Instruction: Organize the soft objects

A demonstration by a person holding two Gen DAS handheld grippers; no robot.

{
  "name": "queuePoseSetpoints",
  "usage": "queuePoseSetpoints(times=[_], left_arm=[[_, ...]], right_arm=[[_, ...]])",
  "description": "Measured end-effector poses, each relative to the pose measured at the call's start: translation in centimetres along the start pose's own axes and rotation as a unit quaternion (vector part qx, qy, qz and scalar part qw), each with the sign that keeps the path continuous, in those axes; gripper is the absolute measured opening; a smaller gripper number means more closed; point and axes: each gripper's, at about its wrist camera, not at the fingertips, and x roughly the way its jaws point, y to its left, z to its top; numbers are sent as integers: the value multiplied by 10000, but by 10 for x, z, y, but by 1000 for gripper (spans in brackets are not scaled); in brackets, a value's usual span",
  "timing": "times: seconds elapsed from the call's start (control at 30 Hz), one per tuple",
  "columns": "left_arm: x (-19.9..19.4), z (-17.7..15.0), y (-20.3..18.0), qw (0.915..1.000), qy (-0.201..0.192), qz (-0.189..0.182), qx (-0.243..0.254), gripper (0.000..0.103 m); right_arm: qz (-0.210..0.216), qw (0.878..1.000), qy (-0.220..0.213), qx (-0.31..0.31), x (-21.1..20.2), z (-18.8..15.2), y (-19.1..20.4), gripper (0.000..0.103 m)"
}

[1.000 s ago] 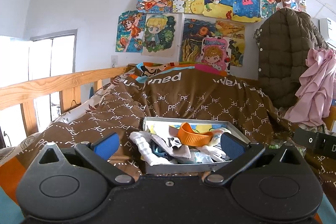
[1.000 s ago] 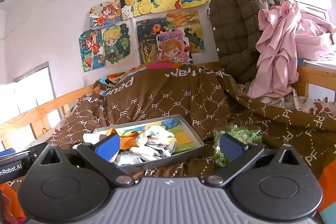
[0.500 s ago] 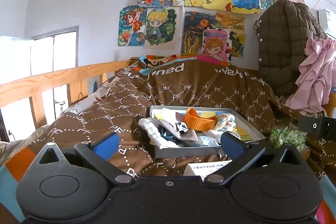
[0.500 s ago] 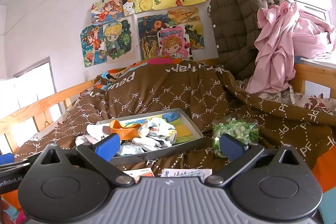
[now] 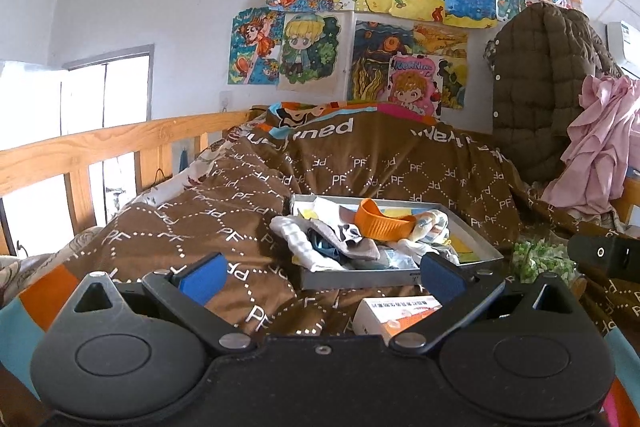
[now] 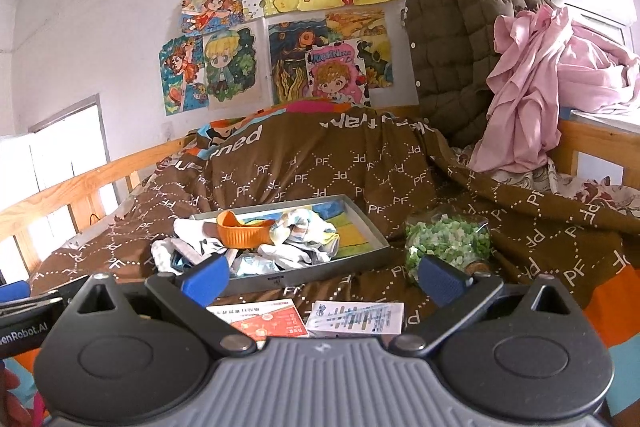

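A grey tray (image 5: 360, 277) sits on the brown quilt (image 5: 240, 227), heaped with socks and cloths (image 5: 320, 247) and an orange silicone piece (image 5: 380, 225). It also shows in the right wrist view (image 6: 308, 271) with the orange piece (image 6: 240, 233) and a crumpled cloth (image 6: 304, 235). My left gripper (image 5: 322, 277) is open and empty, held back from the tray's near edge. My right gripper (image 6: 322, 275) is open and empty, also short of the tray. A bag of green bits (image 6: 446, 241) lies right of the tray.
Two small cardboard boxes (image 6: 260, 319) (image 6: 356, 319) lie on the quilt between the right gripper and the tray; one shows in the left wrist view (image 5: 396, 315). A wooden bed rail (image 5: 100, 151) runs along the left. A brown jacket (image 6: 456, 39) and pink cloth (image 6: 528, 91) hang at the right.
Both grippers have pulled back and risen from the tray. The tray looks farther off, and the boxes in front of it have come into view. Both stay open.
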Motion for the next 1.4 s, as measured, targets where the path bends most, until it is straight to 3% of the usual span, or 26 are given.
queuePoseSetpoints(times=[0.3, 0.63, 1.4], left_arm=[[-5, -13, -2, 9998, 53, -62, 167, 102], [-2, -13, 9, 9999, 115, 83, -96, 102], [4, -15, 10, 9996, 242, 153, -51, 102]], right_arm=[[64, 9998, 180, 2, -2, -4, 3, 103], [-33, 9993, 369, -103, 4, -7, 6, 103], [48, 9962, 806, -339, 15, -12, 12, 103]])
